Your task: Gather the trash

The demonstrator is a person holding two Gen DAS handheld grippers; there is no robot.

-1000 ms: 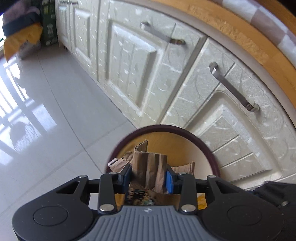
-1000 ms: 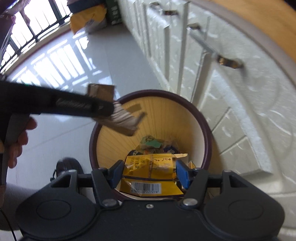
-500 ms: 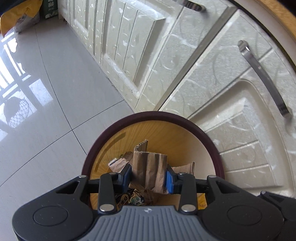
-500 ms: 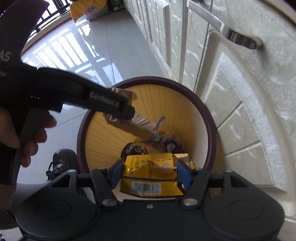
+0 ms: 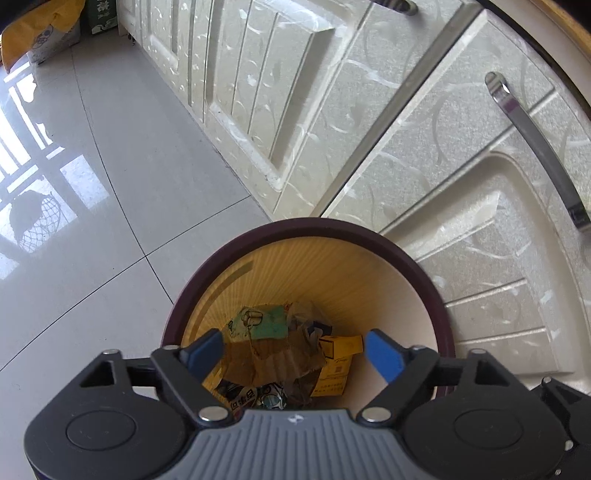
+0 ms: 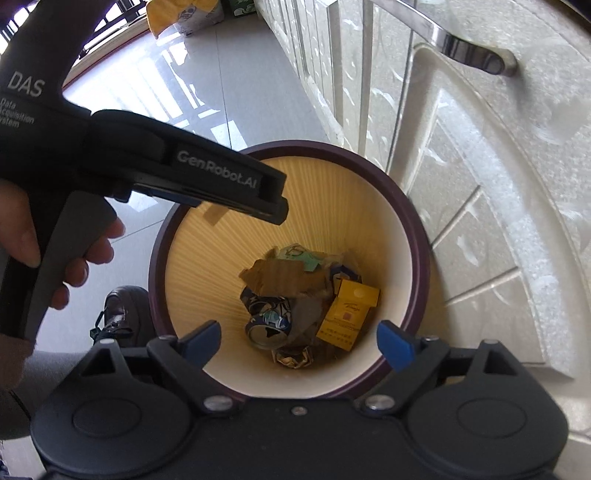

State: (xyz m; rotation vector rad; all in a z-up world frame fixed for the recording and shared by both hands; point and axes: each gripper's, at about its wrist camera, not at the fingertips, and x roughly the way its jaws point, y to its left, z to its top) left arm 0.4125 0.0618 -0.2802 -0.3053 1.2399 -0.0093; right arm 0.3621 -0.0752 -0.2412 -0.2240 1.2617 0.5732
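Note:
A round bin with a dark maroon rim (image 5: 306,225) (image 6: 295,146) stands on the floor against the cabinets. At its bottom lie a brown cardboard piece (image 5: 273,358) (image 6: 284,277), a yellow box (image 5: 336,369) (image 6: 347,314), a crushed can (image 6: 267,325) and a green paper (image 5: 258,321). My left gripper (image 5: 293,347) hangs over the bin's mouth, its jaws opening with nothing between them. My right gripper (image 6: 299,339) hangs over the bin too, its jaws also opening and empty. The left gripper's black body (image 6: 221,181) reaches over the rim, held by a hand (image 6: 22,236).
Cream cabinet doors with metal handles (image 5: 535,147) (image 6: 461,48) stand right behind the bin. Glossy tiled floor (image 5: 110,184) spreads to the left. A yellow bag (image 5: 40,33) lies far back. A person's dark shoe (image 6: 118,310) stands beside the bin.
Both grippers sank closer to the bin, then opened. The cardboard left the left jaws and the yellow box left the right jaws; both now lie inside the bin.

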